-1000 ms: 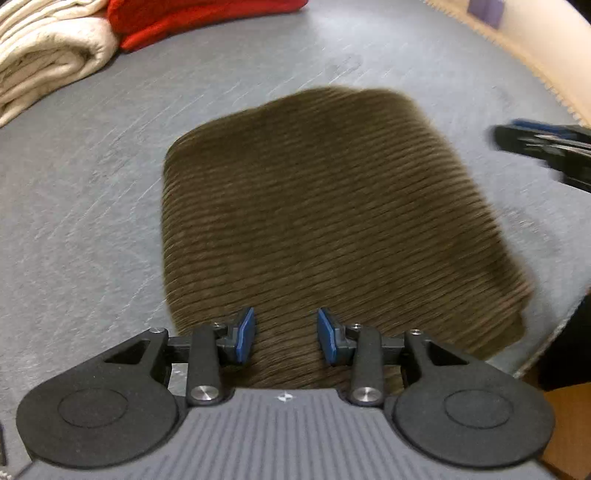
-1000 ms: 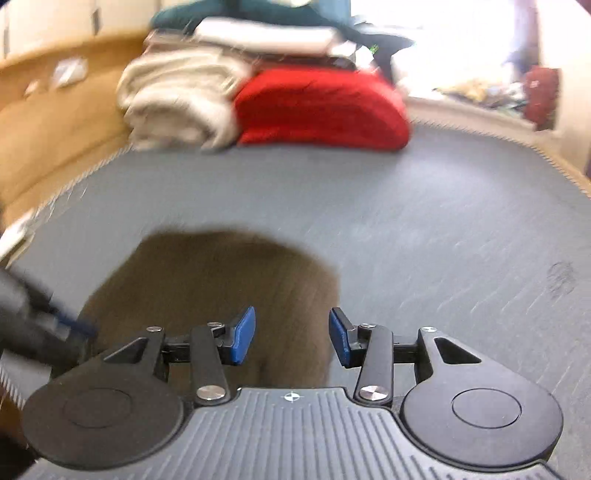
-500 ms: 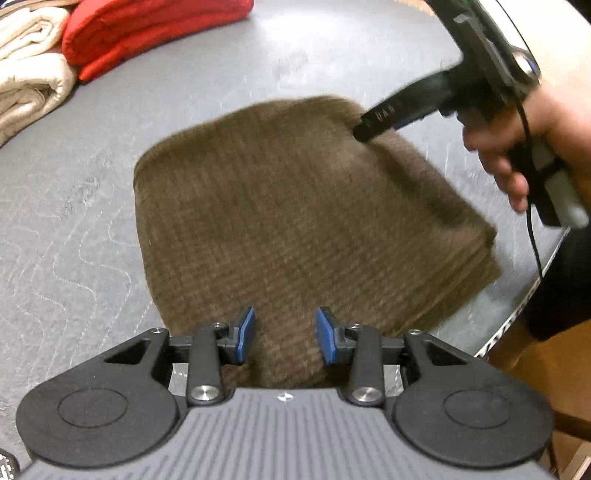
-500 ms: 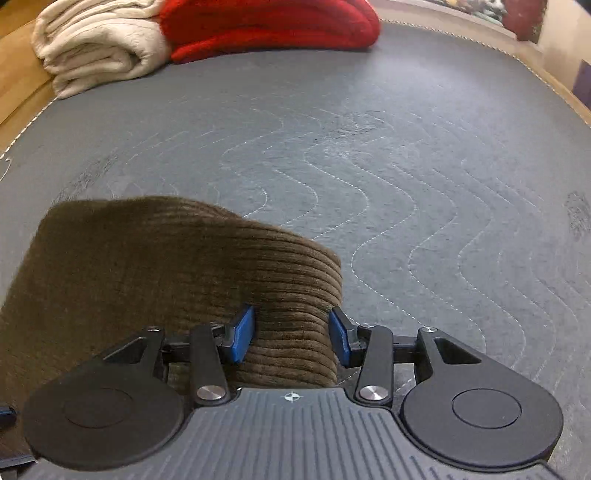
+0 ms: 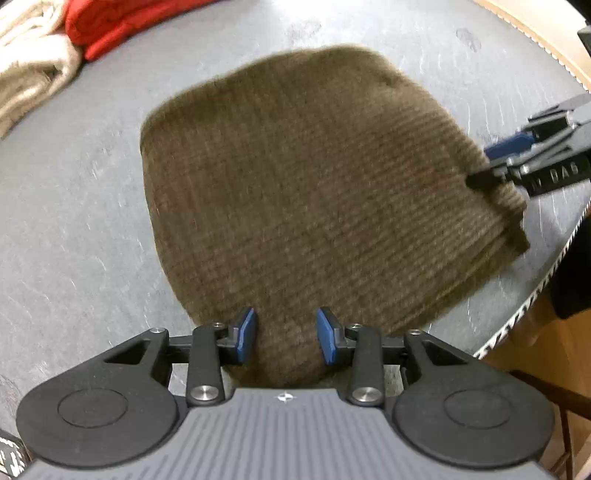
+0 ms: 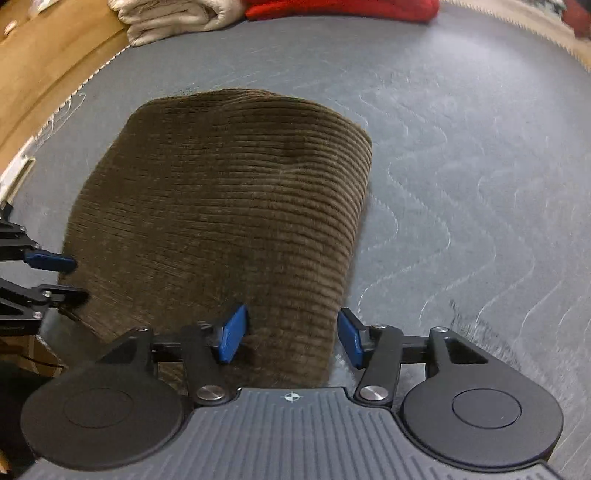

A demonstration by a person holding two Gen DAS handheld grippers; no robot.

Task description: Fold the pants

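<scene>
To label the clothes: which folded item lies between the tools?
The brown corduroy pants, alone at the mat's near edge; the red and cream bundles lie far behind.

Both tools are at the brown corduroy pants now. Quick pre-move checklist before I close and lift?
1. Left tool open, pants edge between its pads: ok.
2. Right tool open, straddling the pants' corner: ok.
3. How many layers each tool would catch: cannot tell.
4. Pants already folded flat into a compact rectangle: ok.
5. Grey quilted mat bare beyond the pants: ok.
6. Red and cream folded stacks lie apart from the pants: ok.
</scene>
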